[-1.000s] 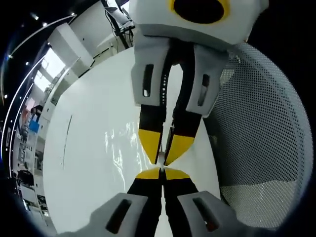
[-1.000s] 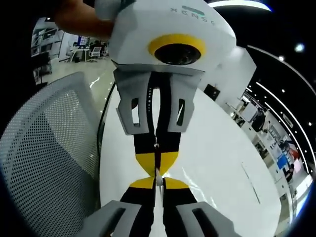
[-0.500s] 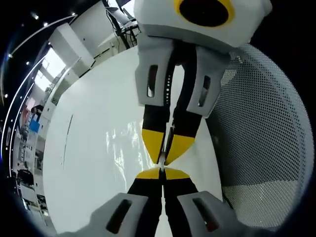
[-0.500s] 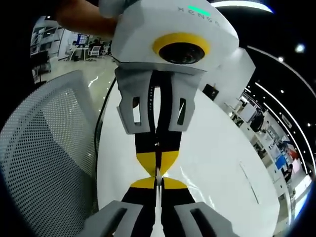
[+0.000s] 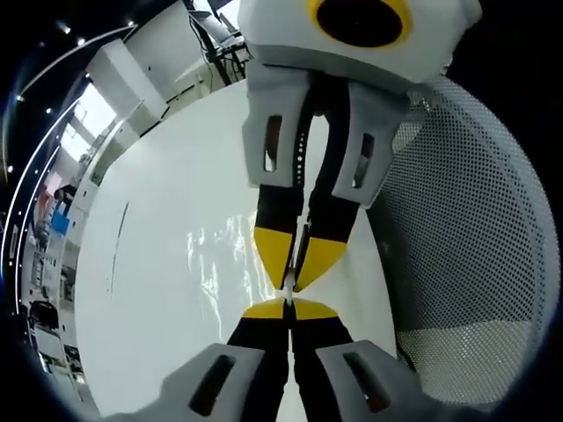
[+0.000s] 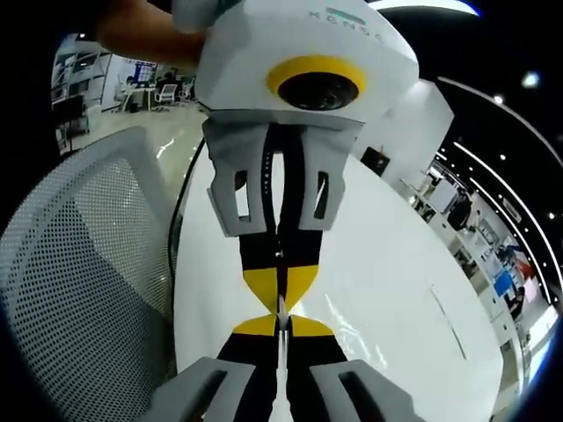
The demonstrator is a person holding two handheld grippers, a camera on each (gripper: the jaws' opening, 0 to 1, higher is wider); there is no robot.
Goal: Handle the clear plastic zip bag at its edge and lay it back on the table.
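Left gripper view: left gripper (image 5: 289, 303), black jaws w/ yellow tips, rises from the bottom, tips pressed together on a thin edge of the clear plastic zip bag (image 5: 220, 264). Right gripper (image 5: 297, 280) comes down from the top, white housing, black/yellow jaws, tips also closed, nose to nose w/ the left one's tips, pinching the same edge. Rest of the bag spreads left of the jaws, wrinkled & glinting, over the glossy white table (image 5: 158, 220); can't tell whether it rests flat on it. White mesh chair back (image 5: 466, 229) sits right of the grippers, beside the table edge.

Right gripper view: right gripper (image 6: 280, 327) from the bottom, tips shut on the bag edge, a thin pale sliver between them. Left gripper (image 6: 280, 303) from above, jaws closed, tips meeting the right's. Bag (image 6: 352, 330) shows as faint shiny streaks just right of the tips, on or above the table (image 6: 387, 255). Mesh chair back (image 6: 79, 290) at left. A person's hand (image 6: 145, 35) grips the left gripper's housing at top left.
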